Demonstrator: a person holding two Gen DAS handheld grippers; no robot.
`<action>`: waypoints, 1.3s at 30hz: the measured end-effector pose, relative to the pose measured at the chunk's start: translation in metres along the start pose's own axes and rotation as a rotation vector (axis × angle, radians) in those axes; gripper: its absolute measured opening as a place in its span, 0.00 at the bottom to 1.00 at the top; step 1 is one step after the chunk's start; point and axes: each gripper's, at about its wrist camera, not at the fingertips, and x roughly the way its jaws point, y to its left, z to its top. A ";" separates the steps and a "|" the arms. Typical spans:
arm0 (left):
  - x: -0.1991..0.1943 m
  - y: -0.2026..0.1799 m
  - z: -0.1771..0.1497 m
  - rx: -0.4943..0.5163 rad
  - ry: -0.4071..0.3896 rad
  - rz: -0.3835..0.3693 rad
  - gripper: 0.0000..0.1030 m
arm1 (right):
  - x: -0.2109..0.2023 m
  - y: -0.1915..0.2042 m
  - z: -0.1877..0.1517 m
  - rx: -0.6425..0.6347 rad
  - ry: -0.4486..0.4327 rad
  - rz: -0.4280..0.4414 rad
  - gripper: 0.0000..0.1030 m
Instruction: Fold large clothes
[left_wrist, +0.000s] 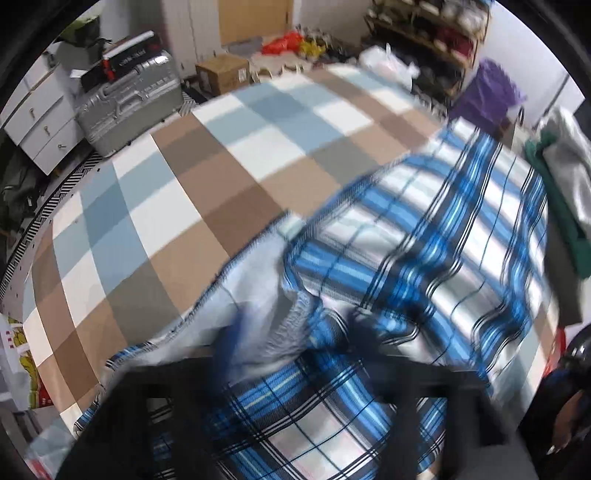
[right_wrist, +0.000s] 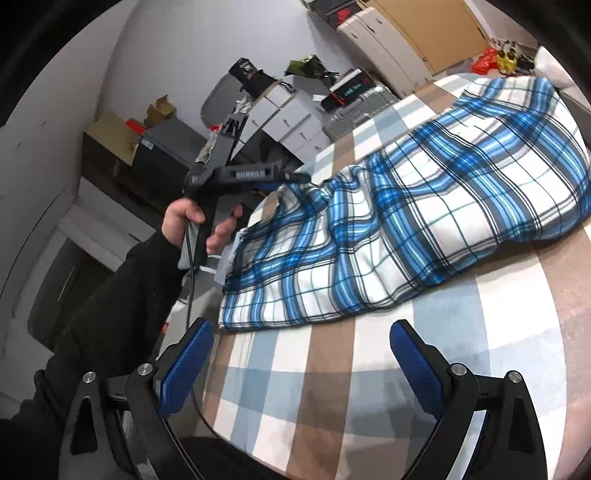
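a large blue, white and black plaid cloth (right_wrist: 424, 221) lies bunched across a bed covered with a checked brown, pale blue and white sheet (right_wrist: 369, 369). in the right wrist view the cloth runs from the upper right of the frame down to the centre, its near edge resting flat on the sheet just above the right gripper (right_wrist: 301, 354). that gripper sits at the bottom of the frame with its two blue-padded fingers (right_wrist: 188, 362) spread wide and nothing between them, hovering over the bare sheet.

at centre left of the same view a hand (right_wrist: 192, 225) in a black sleeve (right_wrist: 122, 295) holds the grey and black left gripper (right_wrist: 295, 177), whose tip reaches the raised corner of the cloth. the fabric peaks up right at that tip.

in the left wrist view, which is blurred, the plaid cloth (left_wrist: 424, 240) fills the lower right, with its pale underside and stitched hem (left_wrist: 251, 280) turned up at centre. the left gripper's fingers (left_wrist: 229, 343) show only as dark blue smears near the bottom centre, standing narrow, with folds of fabric bunched between and around them; they appear to pinch the cloth.

a silver hard-shell suitcase (left_wrist: 129, 103) and a white chest of drawers (left_wrist: 40, 122) stand beyond the bed in the upper left.
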 end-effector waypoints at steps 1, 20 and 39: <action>0.004 -0.002 0.000 0.009 0.012 0.028 0.06 | 0.001 -0.001 0.000 0.006 0.004 0.000 0.95; 0.000 0.047 -0.005 -0.325 0.060 0.464 0.43 | 0.002 -0.003 -0.004 -0.007 0.018 -0.044 0.95; -0.033 0.056 -0.196 -0.553 0.042 0.235 0.76 | -0.039 -0.127 0.114 0.054 -0.108 -0.503 0.95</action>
